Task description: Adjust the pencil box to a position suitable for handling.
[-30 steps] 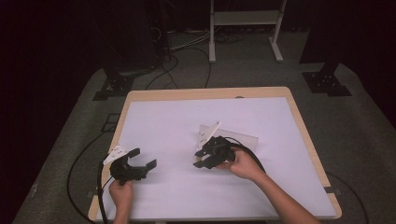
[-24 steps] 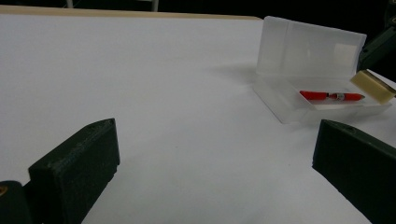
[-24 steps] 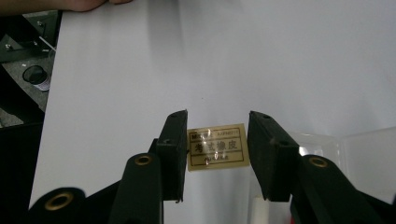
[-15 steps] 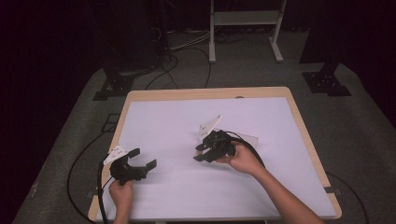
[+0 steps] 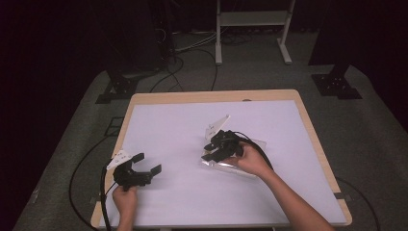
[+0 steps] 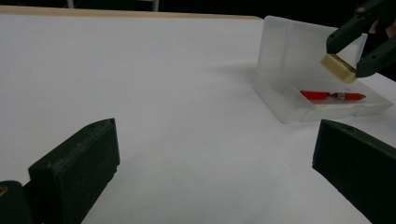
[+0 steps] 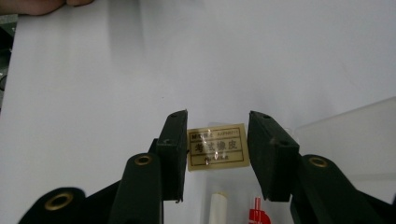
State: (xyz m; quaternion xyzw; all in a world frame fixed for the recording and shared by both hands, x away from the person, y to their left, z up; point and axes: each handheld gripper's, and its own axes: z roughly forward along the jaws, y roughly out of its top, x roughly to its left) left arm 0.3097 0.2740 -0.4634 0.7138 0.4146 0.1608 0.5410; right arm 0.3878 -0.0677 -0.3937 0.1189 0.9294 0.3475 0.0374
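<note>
From the high view, the left gripper (image 5: 144, 166) rests at about seven o'clock on the white table (image 5: 173, 120), jaws spread wide and holding nothing. The right gripper (image 5: 210, 151) hangs near the centre, over the clear plastic pencil case (image 5: 250, 169) lying open just toward four o'clock of it.

In the left gripper view, that tool's own black jaws stand far apart over bare table. At two o'clock the open case shows a red pen (image 6: 332, 95) lying in its tray, and the right gripper (image 6: 355, 60) holds a cream rectangular eraser (image 6: 337, 68) pinched above the tray, near the upright lid.

In the right gripper view, the eraser (image 7: 217, 146) with its printed label sits between the jaws, which clamp its two ends. Below, at six o'clock, I can see the red pen (image 7: 256, 214) and a white stick-like item (image 7: 215, 207) in the case.

I'd judge the packing roughly midway: the pen is already in, while the eraser has yet to be lowered and let go.
</note>
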